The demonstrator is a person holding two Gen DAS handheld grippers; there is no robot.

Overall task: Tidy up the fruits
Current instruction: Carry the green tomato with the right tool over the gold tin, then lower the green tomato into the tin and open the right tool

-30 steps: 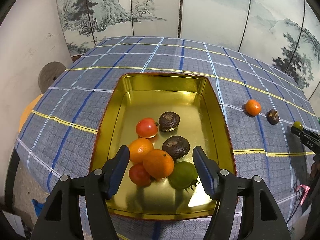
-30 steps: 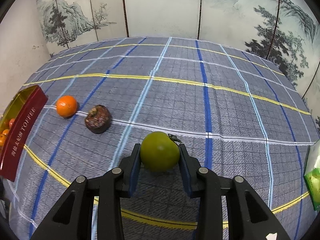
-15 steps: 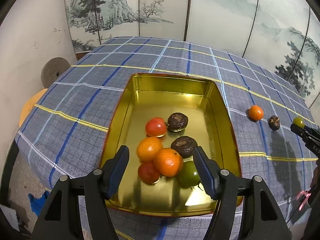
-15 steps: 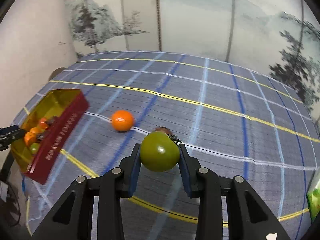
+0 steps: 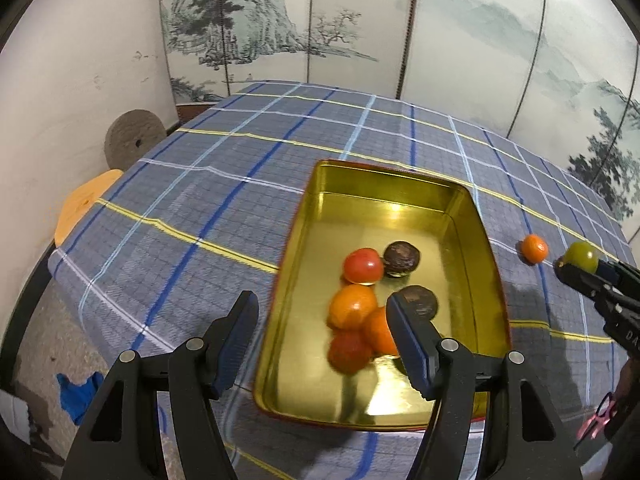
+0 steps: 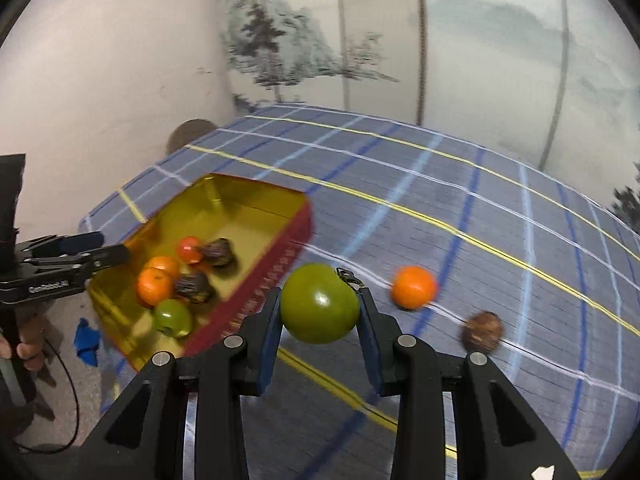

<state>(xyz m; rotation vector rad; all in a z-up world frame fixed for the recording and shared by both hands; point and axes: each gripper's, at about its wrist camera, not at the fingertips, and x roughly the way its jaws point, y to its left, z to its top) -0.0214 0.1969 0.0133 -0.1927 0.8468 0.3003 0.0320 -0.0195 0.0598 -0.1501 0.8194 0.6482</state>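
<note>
My right gripper is shut on a green tomato and holds it in the air beside the tray's red outer wall; the tomato also shows in the left wrist view. The gold tray holds several fruits: oranges, red tomatoes, dark brown fruits and a green tomato. My left gripper is open and empty above the tray's near left corner. An orange and a dark brown fruit lie on the cloth right of the tray.
The table has a blue plaid cloth and ends at its left edge near a white wall. A round grey stone and an orange board sit beside the table. A painted folding screen stands behind.
My right gripper has carried the green tomato left towards the tray. My left gripper has drifted left and back, staying open.
</note>
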